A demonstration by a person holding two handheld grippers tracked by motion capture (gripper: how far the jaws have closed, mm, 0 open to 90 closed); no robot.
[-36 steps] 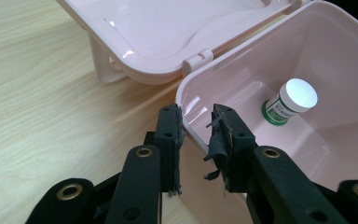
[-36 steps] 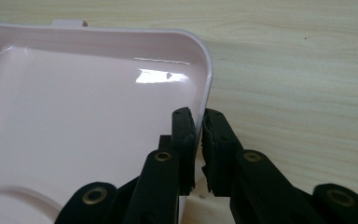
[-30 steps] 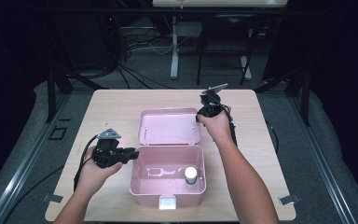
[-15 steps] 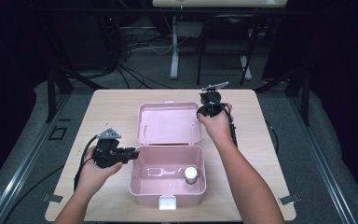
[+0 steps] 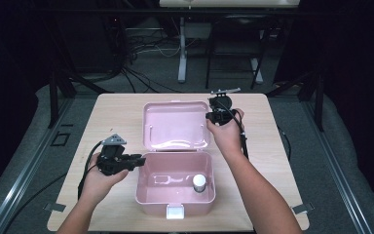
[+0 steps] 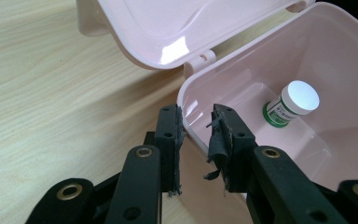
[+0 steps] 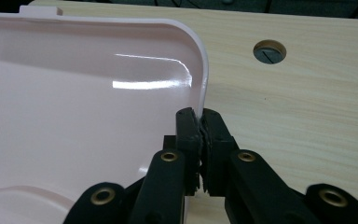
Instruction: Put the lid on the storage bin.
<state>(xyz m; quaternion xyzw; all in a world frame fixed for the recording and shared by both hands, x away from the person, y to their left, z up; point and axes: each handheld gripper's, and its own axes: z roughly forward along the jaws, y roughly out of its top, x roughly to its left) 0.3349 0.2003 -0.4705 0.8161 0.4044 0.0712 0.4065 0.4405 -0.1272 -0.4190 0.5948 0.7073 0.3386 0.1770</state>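
While the pink box [image 5: 175, 195] sits open near the front edge of the wooden table [image 5: 117, 112], its lid [image 5: 176, 124] leans back behind it, hinged at the rear rim. Right gripper [image 7: 199, 116]: jaws pinched on the lid's right edge, the thin rim caught between the pads; they have just been closing. In the high view the right gripper [image 5: 213, 116] sits at the lid's right side, hand behind it. Left gripper [image 6: 196, 122]: jaws straddle the box's left wall, one outside, one inside; whether the pads press on it I cannot tell. In the high view the left gripper [image 5: 137, 161] meets the box's left rim. Inside the box, a small white-capped bottle [image 6: 291, 103] with a green label stands upright toward the right end of the floor.
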